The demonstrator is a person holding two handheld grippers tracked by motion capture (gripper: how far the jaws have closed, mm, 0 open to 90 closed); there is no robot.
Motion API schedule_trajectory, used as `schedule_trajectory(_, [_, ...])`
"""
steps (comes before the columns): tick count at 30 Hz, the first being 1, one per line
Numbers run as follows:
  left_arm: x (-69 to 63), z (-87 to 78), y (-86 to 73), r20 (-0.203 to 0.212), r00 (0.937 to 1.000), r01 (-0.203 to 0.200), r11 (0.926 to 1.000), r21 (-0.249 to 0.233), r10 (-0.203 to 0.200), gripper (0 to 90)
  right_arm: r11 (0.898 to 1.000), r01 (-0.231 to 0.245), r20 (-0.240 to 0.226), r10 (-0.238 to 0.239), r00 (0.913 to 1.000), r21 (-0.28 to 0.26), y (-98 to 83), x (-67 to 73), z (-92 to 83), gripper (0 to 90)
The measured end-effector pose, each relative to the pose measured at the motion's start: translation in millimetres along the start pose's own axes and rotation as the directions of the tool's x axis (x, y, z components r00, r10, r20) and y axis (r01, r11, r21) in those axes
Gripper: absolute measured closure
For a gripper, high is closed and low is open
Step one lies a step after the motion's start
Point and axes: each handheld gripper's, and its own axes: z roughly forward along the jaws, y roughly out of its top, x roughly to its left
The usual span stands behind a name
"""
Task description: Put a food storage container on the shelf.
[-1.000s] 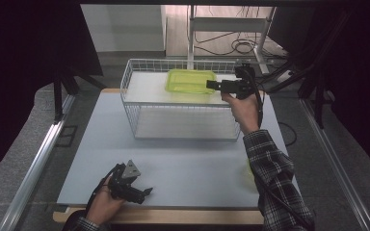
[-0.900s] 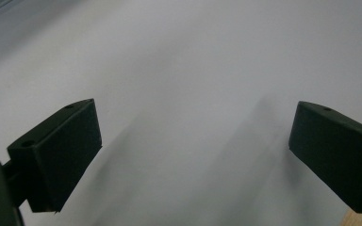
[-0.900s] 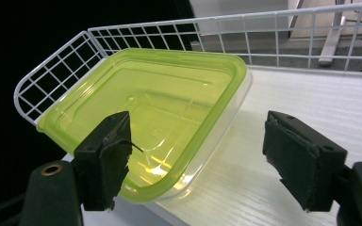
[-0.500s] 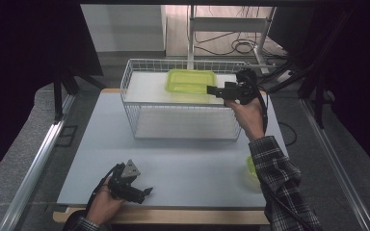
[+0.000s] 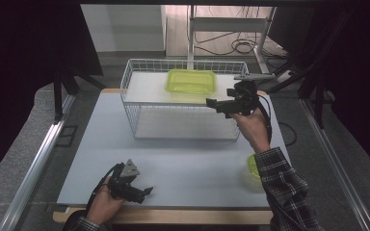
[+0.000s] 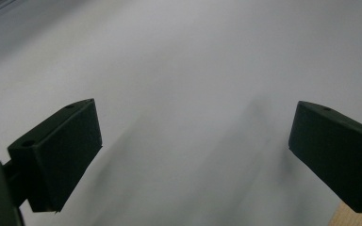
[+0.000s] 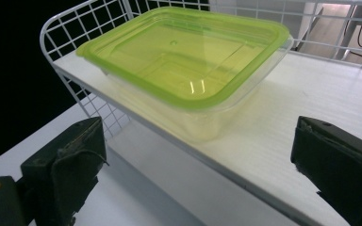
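Your right gripper [image 5: 212, 102] hovers at the right end of the wire rack [image 5: 139, 118], level with its upper shelf, its jaws spread wide and just been opening, with nothing between them. The lidded green container [image 5: 191, 81] sits on that white shelf, just beyond the gripper and no longer touched by it. Your left gripper [image 5: 147, 191] rests well in front of the rack, near the front edge of the worktop [image 5: 101, 139], its jaws apart over bare surface. A second green container [image 5: 253, 167] lies in front of the rack's right end, beside your right sleeve.
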Motion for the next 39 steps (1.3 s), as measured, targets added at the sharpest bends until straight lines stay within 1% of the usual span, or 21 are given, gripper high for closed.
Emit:
schedule_trajectory(3, [-0.2, 0.1, 0.0, -0.001, 1.0000, -0.001, 1.0000, -0.002, 0.001, 3.0, 1.000, 0.019, -0.004, -0.019, 0.9998, 0.005, -5.8, 3.0, -3.4, 2.4])
schedule_trajectory(8, [-0.6, 0.4, -0.2, -0.006, 0.9999, -0.009, 0.9999, -0.006, 0.009, 3.0, 0.997, 0.075, -0.005, -0.075, 0.9972, 0.034, -17.1, 7.3, -7.4, 1.4])
schedule_trajectory(11, [-0.5, 0.2, -0.3, -0.011, 0.9998, -0.014, 0.9999, -0.009, 0.014, 2.9, 0.996, 0.087, -0.015, -0.087, 0.9961, 0.029, -24.5, 8.8, -10.3, 1.4])
schedule_trajectory(16, [0.2, -0.4, -0.4, -0.013, 0.9998, -0.013, 0.9998, -0.017, 0.012, 2.9, 0.995, 0.094, -0.023, -0.093, 0.9954, 0.026, -39.7, 11.3, -14.1, 0.9])
schedule_trajectory(22, [0.7, -1.9, -0.5, -0.010, 0.9999, -0.009, 0.9995, -0.030, 0.008, 2.9, 0.996, 0.086, -0.028, -0.085, 0.9960, 0.035, -60.2, 15.1, -19.6, 0.9])
schedule_trajectory(23, [0.9, -2.2, -0.5, -0.010, 0.9999, -0.008, 0.9994, -0.033, 0.008, 2.9, 0.995, 0.090, -0.028, -0.089, 0.9956, 0.037, -63.3, 15.8, -20.9, 0.9])
schedule_trajectory(27, [1.8, -3.4, -0.6, -0.001, 1.0000, 0.000, 0.9989, -0.047, 0.000, 2.9, 0.993, 0.108, -0.019, -0.107, 0.9941, 0.044, -75.7, 19.7, -25.2, 1.2])
schedule_trajectory(33, [3.6, -5.4, -1.1, 0.020, 0.9998, 0.011, 0.9975, -0.070, -0.010, 2.1, 0.994, 0.098, -0.009, -0.098, 0.9951, 0.055, -94.7, 24.3, -29.7, 1.5])
schedule_trajectory(36, [4.4, -6.2, -1.5, 0.023, 0.9996, 0.018, 0.9967, -0.079, -0.016, 1.8, 0.993, 0.101, 0.000, -0.102, 0.9948, 0.059, -105.0, 25.9, -30.5, 1.5])
schedule_trajectory(39, [5.0, -6.8, -1.8, 0.019, 0.9997, 0.016, 0.9965, -0.082, -0.015, 1.7, 0.992, 0.107, 0.013, -0.108, 0.9941, 0.064, -114.7, 27.0, -30.3, 1.5])
